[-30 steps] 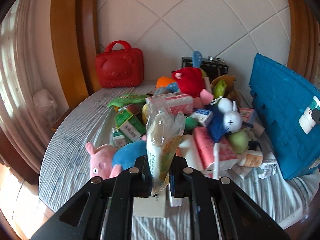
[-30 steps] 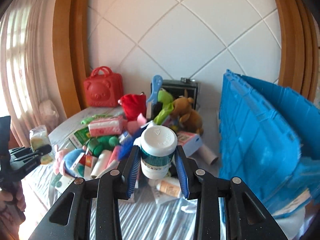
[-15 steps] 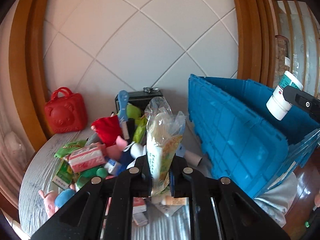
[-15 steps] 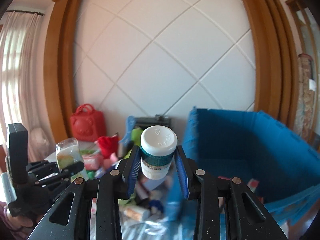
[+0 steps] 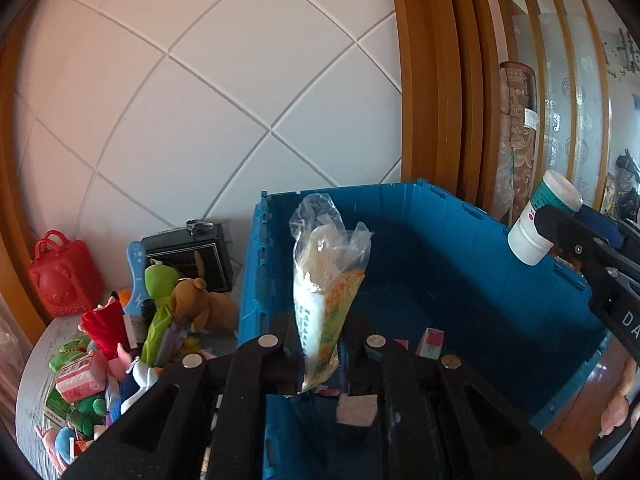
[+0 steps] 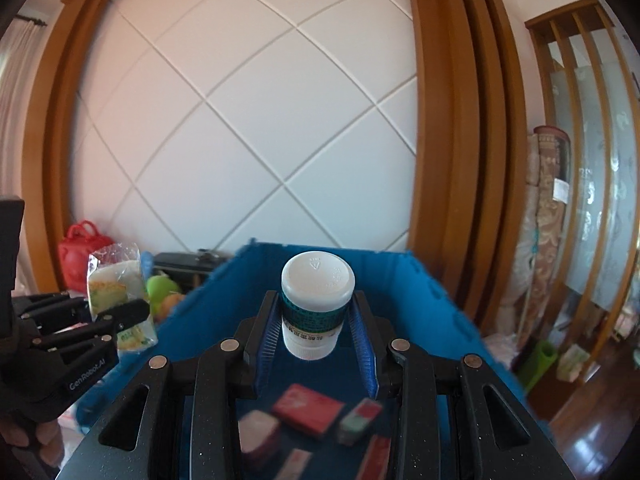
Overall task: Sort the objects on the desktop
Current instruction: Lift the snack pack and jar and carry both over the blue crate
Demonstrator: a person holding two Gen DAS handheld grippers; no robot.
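Now that both loads have swung from the cluttered worktop (image 5: 34,376) to above the blue crate (image 5: 440,216), the left gripper (image 5: 320,344) has its jaws clamped on the snack bag (image 5: 324,280), the right gripper (image 6: 316,332) on the pill bottle (image 6: 316,300); release seems next.

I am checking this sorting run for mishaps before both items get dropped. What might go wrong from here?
1. The left gripper pinches only the bottom of the soft plastic bag; it may sag or slip out early.
2. The white-capped bottle, held by the right gripper above the blue crate, could land hard on the small boxes inside.
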